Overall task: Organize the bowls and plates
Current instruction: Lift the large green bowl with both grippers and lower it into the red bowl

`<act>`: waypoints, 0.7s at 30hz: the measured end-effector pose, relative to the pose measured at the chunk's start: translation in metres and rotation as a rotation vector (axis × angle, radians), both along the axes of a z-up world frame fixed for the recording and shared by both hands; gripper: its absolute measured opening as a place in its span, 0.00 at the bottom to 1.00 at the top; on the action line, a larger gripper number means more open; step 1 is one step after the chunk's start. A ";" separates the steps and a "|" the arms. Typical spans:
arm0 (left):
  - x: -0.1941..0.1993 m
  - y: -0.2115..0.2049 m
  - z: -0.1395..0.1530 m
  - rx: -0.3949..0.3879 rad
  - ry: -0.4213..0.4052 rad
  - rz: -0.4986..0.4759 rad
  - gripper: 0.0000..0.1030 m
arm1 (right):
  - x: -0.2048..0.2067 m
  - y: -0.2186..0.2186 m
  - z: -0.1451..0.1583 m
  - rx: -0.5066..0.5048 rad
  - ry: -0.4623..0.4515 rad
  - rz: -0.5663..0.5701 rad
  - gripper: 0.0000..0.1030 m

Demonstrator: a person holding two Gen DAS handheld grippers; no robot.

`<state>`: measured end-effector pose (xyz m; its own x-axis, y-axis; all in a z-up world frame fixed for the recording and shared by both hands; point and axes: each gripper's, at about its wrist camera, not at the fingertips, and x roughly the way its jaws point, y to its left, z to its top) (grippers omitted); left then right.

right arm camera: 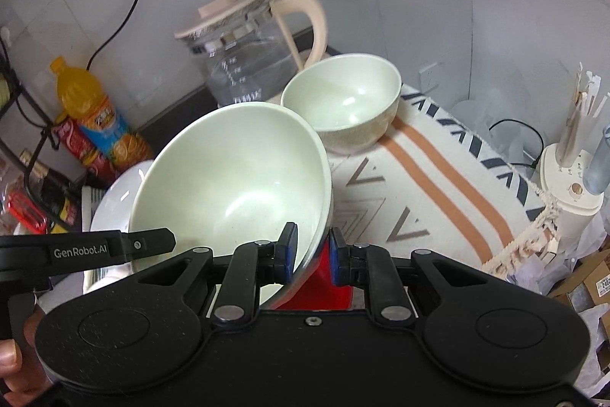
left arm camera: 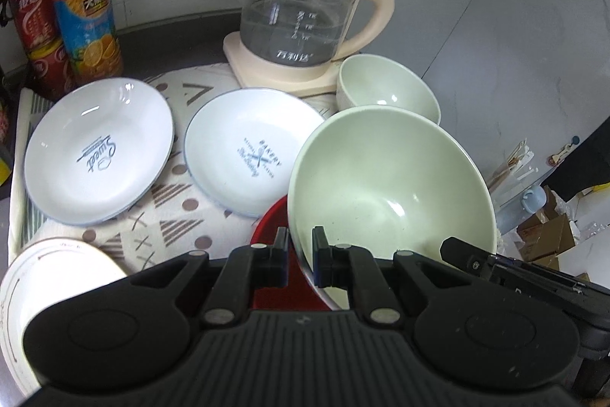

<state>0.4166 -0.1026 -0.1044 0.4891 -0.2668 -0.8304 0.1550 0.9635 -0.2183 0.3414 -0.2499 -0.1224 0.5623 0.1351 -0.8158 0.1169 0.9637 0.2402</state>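
**Both grippers pinching the big green bowl by its rim**

You are holding the large pale-green bowl tilted up off the patterned cloth, a gripper on each side of its near edge. Your left gripper is straddling the rim, one finger inside the wall and one outside, jaws narrowed onto it. Your right gripper is doing the same on the opposite side, jaws drawn in around the rim. A red item is showing directly beneath the bowl; what it is cannot be told.

Around it: the smaller green bowl is sitting upright just behind, close to the glass kettle. Two white printed plates are lying side by side on the cloth to the left, and a third plate is peeking in at the lower left corner.

Handling judgement: the bowl is looking rigid, glossy and probably slippery, likely ceramic or melamine, so chippable if knocked against its neighbour. A thin rim pinch is giving little purchase on a tilted load; you are better off keeping both grips level and squeezing evenly. The smaller bowl looks like the natural nesting partner.
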 end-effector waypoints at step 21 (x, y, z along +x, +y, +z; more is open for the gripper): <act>-0.003 0.003 -0.030 0.021 0.101 0.012 0.10 | -0.005 0.010 -0.027 -0.035 0.113 0.036 0.17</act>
<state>0.4133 -0.0997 -0.1347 0.4059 -0.2430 -0.8810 0.1213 0.9698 -0.2116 0.3362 -0.2396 -0.1497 0.4615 0.1239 -0.8784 0.1069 0.9752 0.1937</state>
